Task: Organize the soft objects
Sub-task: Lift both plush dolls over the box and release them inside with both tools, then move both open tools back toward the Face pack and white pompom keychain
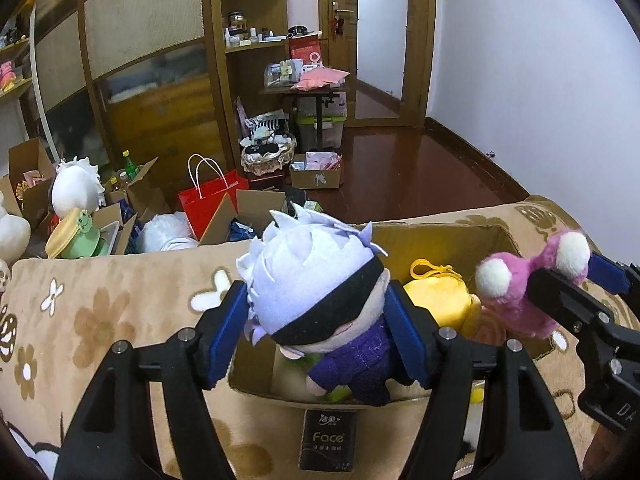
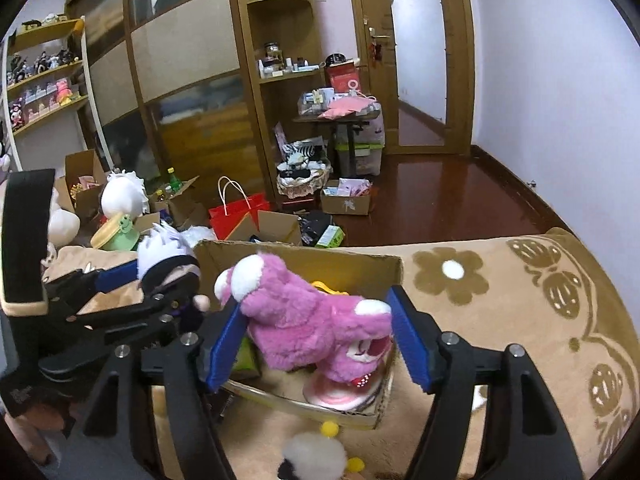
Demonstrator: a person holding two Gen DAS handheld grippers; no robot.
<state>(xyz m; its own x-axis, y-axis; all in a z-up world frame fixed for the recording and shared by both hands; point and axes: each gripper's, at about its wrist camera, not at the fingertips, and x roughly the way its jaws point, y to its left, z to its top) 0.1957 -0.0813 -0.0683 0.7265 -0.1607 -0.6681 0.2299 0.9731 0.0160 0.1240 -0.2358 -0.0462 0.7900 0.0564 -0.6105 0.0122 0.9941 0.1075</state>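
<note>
Both jaws are hanging part open over the cardboard box [image 1: 440, 236], letting go of the white-haired doll [image 1: 316, 300] and pink bear [image 2: 316, 320], with more plushies waiting outside.

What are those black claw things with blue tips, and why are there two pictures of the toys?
The claws are grabbing tools that a person holds, one in each hand. Each has two fingers with blue pads and a small camera looking forward along them, so there are two pictures.

The left tool's picture shows the left gripper around a white-haired plush doll in a purple outfit, over an open cardboard box. A yellow plush with a clip already lies inside.

The right tool's picture shows the right gripper around a fluffy pink plush bear over the same box. Its far pad stands clear of the bear, so the bear looks let go.

The box rests on a tan flower-patterned blanket. A dark tissue pack lies in front of it.
</note>
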